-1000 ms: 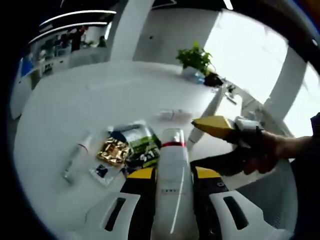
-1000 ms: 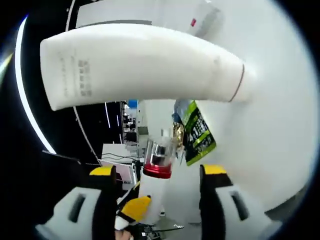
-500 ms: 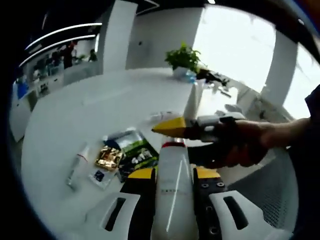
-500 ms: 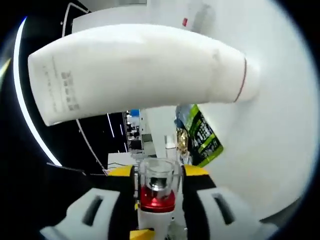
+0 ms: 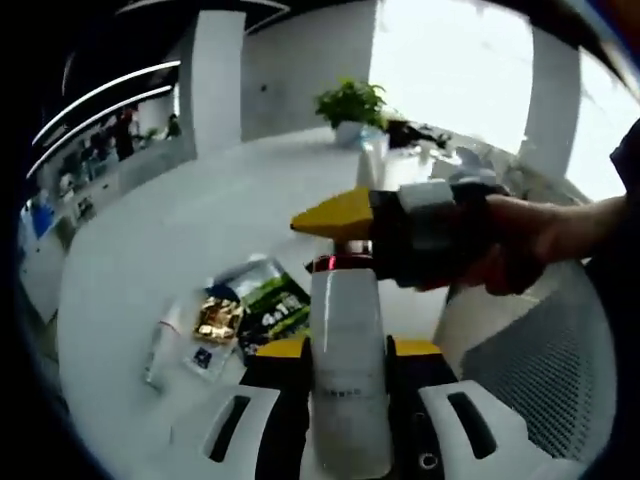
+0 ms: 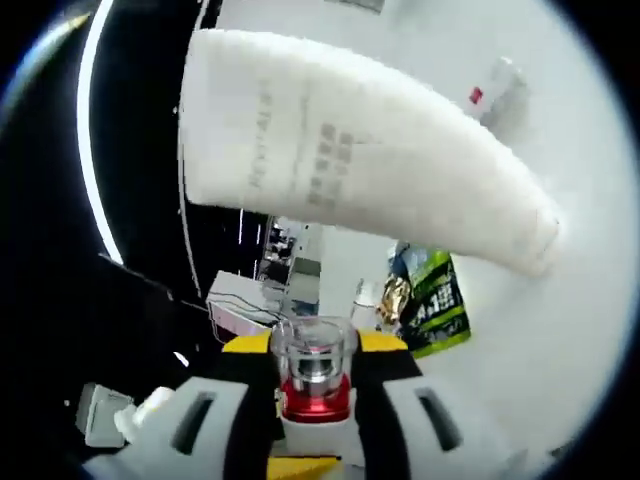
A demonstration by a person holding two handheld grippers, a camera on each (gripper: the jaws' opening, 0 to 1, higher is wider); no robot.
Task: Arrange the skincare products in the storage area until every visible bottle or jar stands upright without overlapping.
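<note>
- Left hand-held gripper (image 5: 345, 352): jaws pinching the white bottle (image 5: 345, 370) upright between them, above the counter (image 5: 150, 250).
- Right hand-held gripper (image 6: 315, 345): jaws clamped on that bottle's clear cap (image 6: 313, 352); white tube (image 6: 370, 195) ahead.

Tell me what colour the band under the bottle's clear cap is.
Red, on the white bottle clamped in the right claw; the right gripper view shows it best.

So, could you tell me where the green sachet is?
In the left gripper view, the green sachet lies on the white table, left of the held bottle, beside a gold packet.
</note>
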